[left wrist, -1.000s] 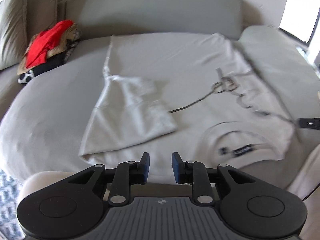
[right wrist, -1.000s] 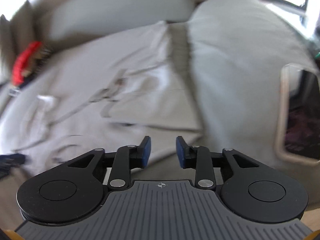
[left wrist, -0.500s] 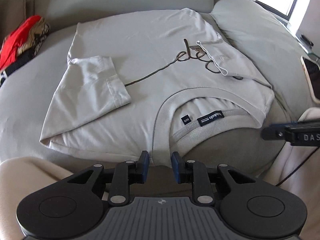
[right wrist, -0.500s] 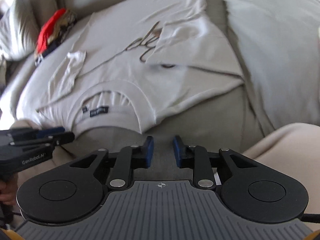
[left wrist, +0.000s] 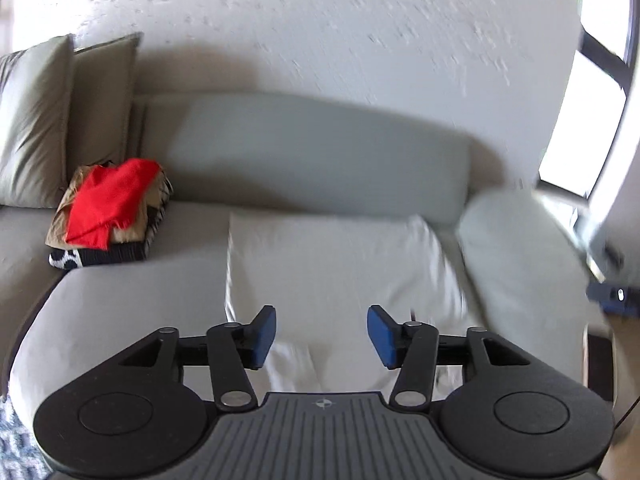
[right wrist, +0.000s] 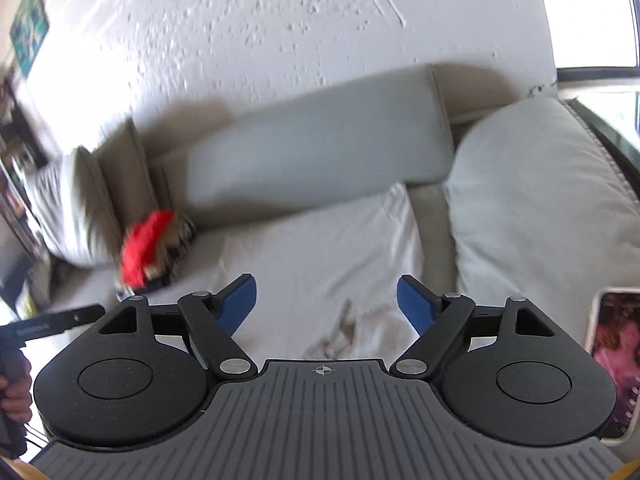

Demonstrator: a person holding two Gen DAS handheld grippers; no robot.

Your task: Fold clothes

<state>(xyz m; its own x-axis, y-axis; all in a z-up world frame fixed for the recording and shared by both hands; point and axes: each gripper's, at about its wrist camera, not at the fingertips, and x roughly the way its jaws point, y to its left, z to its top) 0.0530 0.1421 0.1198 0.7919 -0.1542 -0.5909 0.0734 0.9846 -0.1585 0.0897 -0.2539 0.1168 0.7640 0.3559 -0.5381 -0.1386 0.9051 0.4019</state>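
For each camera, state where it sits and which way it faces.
Left wrist: sits on the left gripper, open, facing the sofa back over the pale shirt; the other gripper's tip shows at right.
Right wrist: sits on the right gripper, open, facing the same sofa; a hand shows at left, a phone at right.
Shared: shirt, red-topped clothes pile, grey bolster.

My right gripper hangs with its jaws wide apart above the pale shirt on the sofa. A red pile sits far left, a phone at right.
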